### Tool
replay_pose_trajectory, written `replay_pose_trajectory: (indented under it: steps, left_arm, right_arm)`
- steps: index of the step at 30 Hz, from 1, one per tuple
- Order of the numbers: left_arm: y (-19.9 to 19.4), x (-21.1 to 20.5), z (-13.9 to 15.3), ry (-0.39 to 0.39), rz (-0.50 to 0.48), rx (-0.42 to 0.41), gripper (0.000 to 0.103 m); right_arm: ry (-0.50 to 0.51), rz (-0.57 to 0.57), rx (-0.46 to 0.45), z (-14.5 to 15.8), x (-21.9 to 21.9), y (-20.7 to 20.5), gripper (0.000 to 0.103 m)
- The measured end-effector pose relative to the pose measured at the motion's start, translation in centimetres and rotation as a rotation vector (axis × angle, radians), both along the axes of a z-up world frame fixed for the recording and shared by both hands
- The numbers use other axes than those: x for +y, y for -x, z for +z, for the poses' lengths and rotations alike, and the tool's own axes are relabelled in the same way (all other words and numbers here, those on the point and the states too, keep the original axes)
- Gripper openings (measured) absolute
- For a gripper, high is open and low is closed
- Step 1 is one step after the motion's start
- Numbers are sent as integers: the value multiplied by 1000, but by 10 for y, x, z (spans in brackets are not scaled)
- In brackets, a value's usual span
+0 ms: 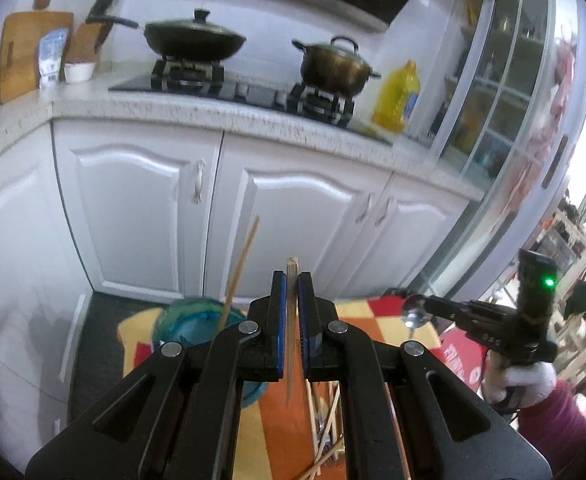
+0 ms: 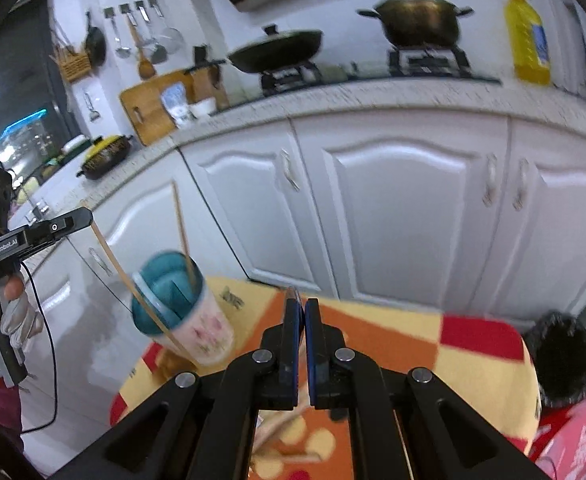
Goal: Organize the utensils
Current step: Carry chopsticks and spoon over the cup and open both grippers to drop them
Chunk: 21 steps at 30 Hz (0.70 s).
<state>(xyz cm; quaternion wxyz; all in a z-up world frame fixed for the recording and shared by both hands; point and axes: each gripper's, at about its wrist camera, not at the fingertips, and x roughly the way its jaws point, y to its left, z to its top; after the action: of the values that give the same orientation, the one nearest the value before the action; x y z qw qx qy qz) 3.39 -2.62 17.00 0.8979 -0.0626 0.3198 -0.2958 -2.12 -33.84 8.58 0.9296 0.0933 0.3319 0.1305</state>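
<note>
My left gripper (image 1: pixel 292 280) is shut on a wooden chopstick (image 1: pixel 291 332) and holds it upright above the table. It also shows in the right wrist view (image 2: pixel 83 214), with its chopstick (image 2: pixel 133 284) slanting down across the cup. A teal-lined cup (image 1: pixel 189 320) with a flowered outside (image 2: pixel 181 308) holds another chopstick (image 1: pixel 239 272). My right gripper (image 2: pixel 304 308) is shut on a metal spoon, seen edge-on between the pads. The left wrist view shows that gripper (image 1: pixel 423 308) with the spoon bowl (image 1: pixel 415 314) at its tip. Loose chopsticks (image 1: pixel 327 436) lie on the cloth below.
The table has an orange, yellow and red checked cloth (image 2: pixel 393 340). White cabinets (image 1: pixel 141 208) and a speckled counter (image 1: pixel 213 112) with a wok (image 1: pixel 193 36), a pot (image 1: pixel 333 64) and a yellow oil bottle (image 1: pixel 399 96) stand behind. A dark-haired head (image 2: pixel 561 352) is at the table's right.
</note>
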Motion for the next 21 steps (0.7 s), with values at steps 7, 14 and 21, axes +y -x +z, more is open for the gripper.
replay_pose_trajectory:
  steps: [7,14,21]
  left_arm:
    - [-5,22,46,27,30,-51,4]
    - [-10,47,79,-27,111,-153,4]
    - [-29,55,48,-79,173,-124,4]
  right_arm:
    - [7,65,-72,38,46,-33,2]
    - [7,103,-101,55,93,-72,2]
    - [73,83,-105,41,125,-102,2]
